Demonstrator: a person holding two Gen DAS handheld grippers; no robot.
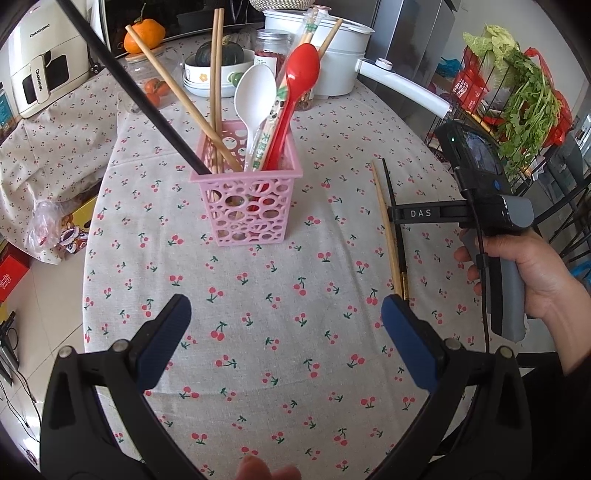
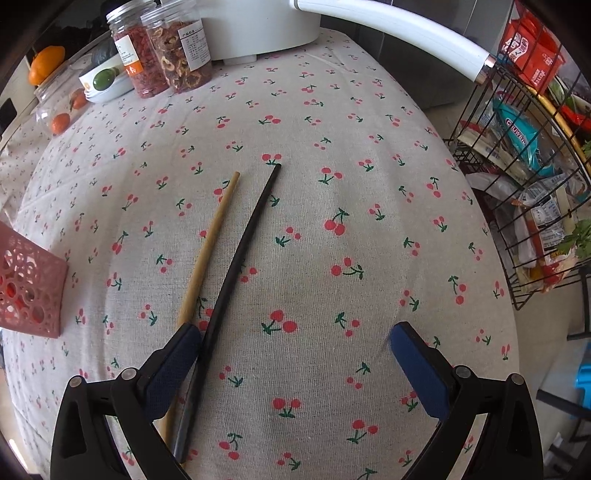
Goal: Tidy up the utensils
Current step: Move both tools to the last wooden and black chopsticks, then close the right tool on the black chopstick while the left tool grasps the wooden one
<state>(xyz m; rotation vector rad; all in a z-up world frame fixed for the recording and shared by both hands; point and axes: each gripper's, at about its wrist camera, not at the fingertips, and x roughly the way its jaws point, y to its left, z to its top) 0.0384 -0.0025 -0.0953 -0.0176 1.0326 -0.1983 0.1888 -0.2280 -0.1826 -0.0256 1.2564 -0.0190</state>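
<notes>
A pink perforated basket stands on the cherry-print tablecloth. It holds wooden chopsticks, a black chopstick, a white spoon, a red spoon and a wrapped pair. My left gripper is open and empty, in front of the basket. A wooden chopstick and a black chopstick lie side by side on the cloth. My right gripper is open, low over them; its left finger sits on their near ends. The basket's corner shows at the left.
Jars, a bowl with a squash, an orange and a white pot with a long handle stand at the back. A wire rack with greens and packets stands past the table's right edge.
</notes>
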